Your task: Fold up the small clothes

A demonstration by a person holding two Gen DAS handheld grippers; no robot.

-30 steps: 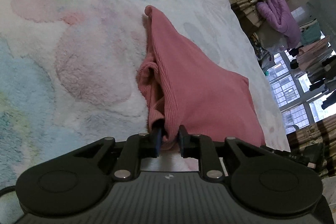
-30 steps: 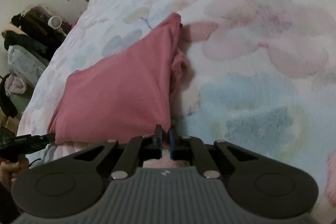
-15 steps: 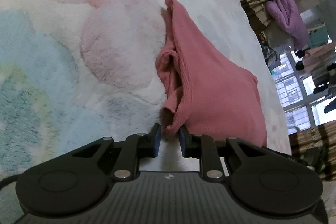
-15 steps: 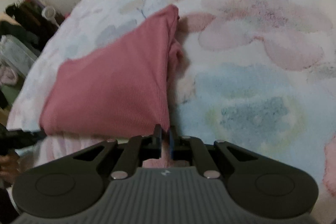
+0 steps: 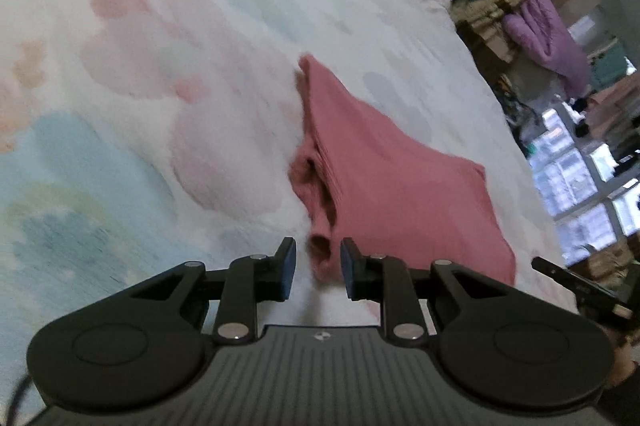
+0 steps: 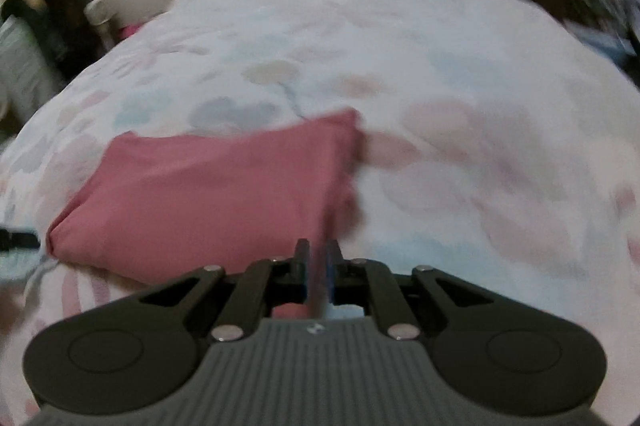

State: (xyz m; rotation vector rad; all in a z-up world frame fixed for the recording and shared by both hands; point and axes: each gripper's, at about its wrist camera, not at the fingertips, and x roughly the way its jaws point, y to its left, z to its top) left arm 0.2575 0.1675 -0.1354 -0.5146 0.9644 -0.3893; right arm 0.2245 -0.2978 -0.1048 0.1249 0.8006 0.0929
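Pink ribbed knit, folded into a rough rectangle, is what I see lying on the fluffy bedspread (image 5: 168, 38) printed with pale pastel flowers. This pink garment (image 5: 384, 182) sits near the bed's near edge, its bunched, rolled end pointing toward my left gripper (image 5: 318, 268). That gripper's jaws stand apart with a clear gap, the rolled cuff lying between them, and I see neither pad pressing on it. My right gripper (image 6: 319, 268) is opening, only a narrow slit so far. From its blurred view, the pink garment (image 6: 208, 198) seems to reach that slit, though I cannot tell whether the pads touch it.
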